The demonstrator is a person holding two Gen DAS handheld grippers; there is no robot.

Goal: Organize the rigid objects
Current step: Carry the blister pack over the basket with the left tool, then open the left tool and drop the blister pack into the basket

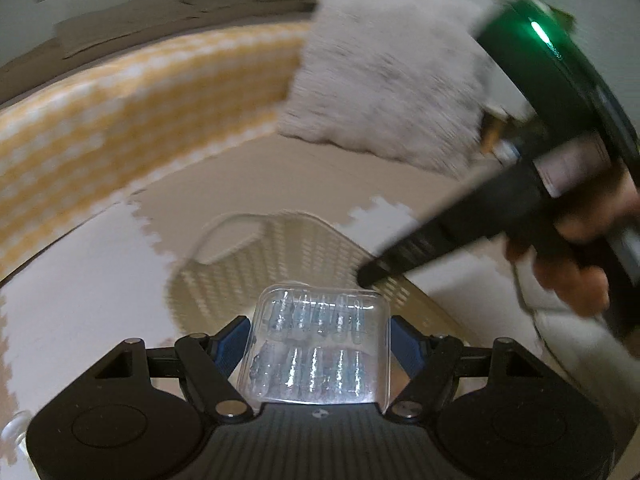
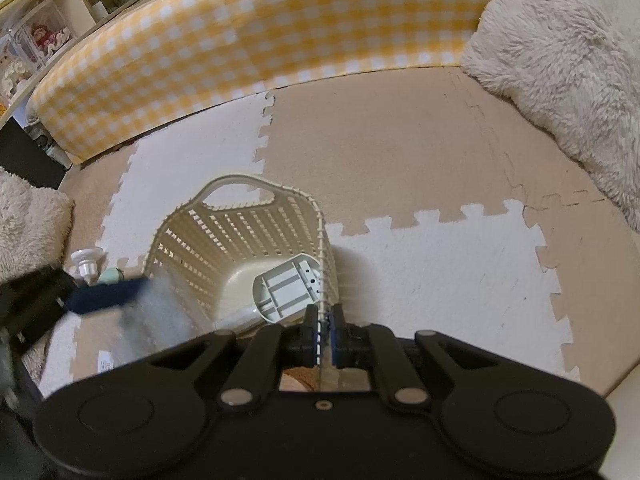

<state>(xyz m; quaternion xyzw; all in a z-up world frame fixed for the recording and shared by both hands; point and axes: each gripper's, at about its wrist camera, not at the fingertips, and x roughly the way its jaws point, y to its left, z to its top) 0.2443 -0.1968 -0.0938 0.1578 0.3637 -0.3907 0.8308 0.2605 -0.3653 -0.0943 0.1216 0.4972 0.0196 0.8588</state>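
Note:
My left gripper point(image 1: 320, 332) is shut on a clear plastic box point(image 1: 320, 344) of small bluish pieces, blue pads point(image 1: 236, 336) against its two sides. It hangs just before the cream slatted basket point(image 1: 260, 256). In the right wrist view the box point(image 2: 160, 308) is a blur at the basket's left wall, beside a blue finger point(image 2: 100, 296). My right gripper point(image 2: 323, 320) is shut on the basket's near right rim point(image 2: 326, 272). A grey-white plastic part point(image 2: 288, 288) lies inside the basket point(image 2: 240, 240). In the left wrist view the right gripper's dark fingers point(image 1: 372, 276) meet the rim, with a hand point(image 1: 568, 256) behind.
Beige and white foam puzzle mats point(image 2: 440, 264) cover the floor. A yellow checked bumper point(image 2: 260, 40) runs along the back. A fluffy cushion point(image 2: 568, 60) lies at the right. A small white item point(image 2: 86, 264) and a mint-green one point(image 2: 112, 276) sit left of the basket.

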